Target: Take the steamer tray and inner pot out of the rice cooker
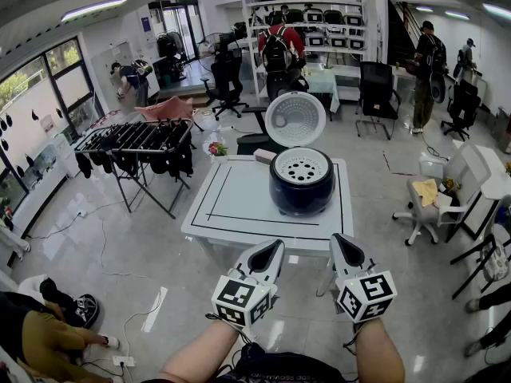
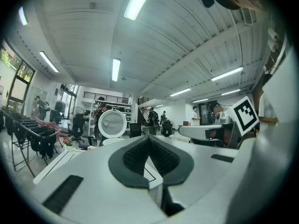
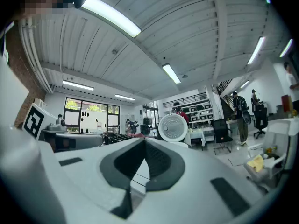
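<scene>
Fingers (image 2: 135,155) of left gripper (image 1: 274,247) shut tight, nothing between them; right gripper (image 1: 341,241) fingers (image 3: 161,164) likewise closed and empty. Both are held level, just short of the tabletop (image 1: 231,206) at its 6 o'clock edge. Dark cooker (image 1: 302,190) sits toward 2 o'clock on the tabletop, lid (image 1: 295,120) up at its 12 o'clock side. White steamer tray (image 1: 302,167) lies in the mouth (inner pot beneath it, not visible). Nothing lifted yet. Risks, as I judge: a pinch on the thin tray rim may slip and tip the tray; a deep reach could knock the lid; a one-sided pull might drag the cooker toward the 3 o'clock edge.
</scene>
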